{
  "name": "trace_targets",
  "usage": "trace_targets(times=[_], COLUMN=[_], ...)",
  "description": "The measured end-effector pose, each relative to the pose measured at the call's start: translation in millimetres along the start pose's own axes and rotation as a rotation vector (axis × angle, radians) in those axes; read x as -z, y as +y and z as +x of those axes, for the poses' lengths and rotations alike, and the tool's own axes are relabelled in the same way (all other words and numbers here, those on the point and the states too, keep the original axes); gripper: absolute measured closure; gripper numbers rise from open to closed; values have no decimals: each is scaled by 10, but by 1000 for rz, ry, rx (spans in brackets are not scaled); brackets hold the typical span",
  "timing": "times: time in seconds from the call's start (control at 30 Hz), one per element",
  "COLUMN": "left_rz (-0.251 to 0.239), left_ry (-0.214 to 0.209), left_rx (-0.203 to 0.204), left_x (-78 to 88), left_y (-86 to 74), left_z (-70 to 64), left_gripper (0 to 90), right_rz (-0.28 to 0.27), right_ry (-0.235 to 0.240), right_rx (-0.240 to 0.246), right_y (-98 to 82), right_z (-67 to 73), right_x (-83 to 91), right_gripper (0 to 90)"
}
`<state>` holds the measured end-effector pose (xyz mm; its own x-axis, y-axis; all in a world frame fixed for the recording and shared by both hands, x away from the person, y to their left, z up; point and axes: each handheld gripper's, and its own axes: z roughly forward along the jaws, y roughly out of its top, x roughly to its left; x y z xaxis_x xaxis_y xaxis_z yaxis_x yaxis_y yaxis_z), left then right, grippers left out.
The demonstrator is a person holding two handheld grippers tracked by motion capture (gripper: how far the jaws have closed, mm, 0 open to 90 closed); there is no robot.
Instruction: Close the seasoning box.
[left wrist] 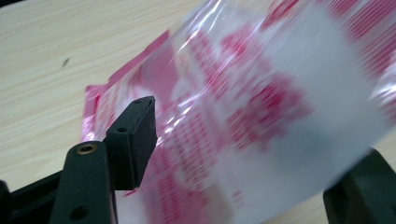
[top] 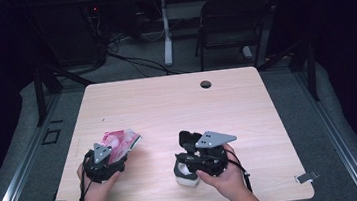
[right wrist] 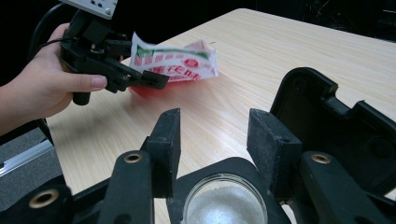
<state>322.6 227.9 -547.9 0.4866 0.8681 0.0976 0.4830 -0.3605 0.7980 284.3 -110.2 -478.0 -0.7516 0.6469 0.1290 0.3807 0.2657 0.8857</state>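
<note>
Work in hand: we judge that the job is to put powder from the red and white packet (top: 119,143) into the small open box (top: 187,169) with a round dish of white grains (right wrist: 225,204).
Packet, place: we see it at the left of the worktop (top: 167,106), with its far end low near the wood and its near end up at the left tongs (top: 103,162).
Left tongs: in the left gripper view the packet (left wrist: 261,112) lies between the two jaws, and one black pad (left wrist: 140,140) stands a little apart from the film; we read the jaws as spread wide, not pressing. The picture is blurred, so we cannot tell if the film touches the other jaw.
Right tongs (top: 196,160): the jaws stand wide on both sides of the box rim, above the dish, and we see no pressing on it.
Box, place: near the front middle of the worktop, lid (right wrist: 336,121) raised behind the dish.
Done, as we judge: the box is open and the dish already has white grains.
Left, as we judge: the packet is well apart from the box; we cannot tell if more must be poured, and the lid is not yet closed.
</note>
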Motion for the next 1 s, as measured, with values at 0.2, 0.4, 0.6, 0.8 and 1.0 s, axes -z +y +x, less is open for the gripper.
trace_targets(times=[0.2, 0.4, 0.6, 0.8, 1.0], left_rz=[14, 18, 23, 14, 6], left_ry=[-84, -122, -146, -164, -183], left_rx=[-71, -81, -106, -105, -109], left_x=[4, -28, -39, -34, -27], left_y=[84, 98, 120, 146, 169], left_z=[-197, -311, -406, -452, -481], left_gripper=[348, 348, 351, 352, 354], right_rz=[-2, -2, -8, -10, -15], right_ry=[-5, -10, -13, -21, -25], right_rx=[0, 1, -1, -2, -6], right_y=[5, 7, 11, 11, 12], right_z=[-18, -22, -27, -40, -54], right_x=[17, 23, 39, 63, 88], right_gripper=[548, 547, 547, 547, 547])
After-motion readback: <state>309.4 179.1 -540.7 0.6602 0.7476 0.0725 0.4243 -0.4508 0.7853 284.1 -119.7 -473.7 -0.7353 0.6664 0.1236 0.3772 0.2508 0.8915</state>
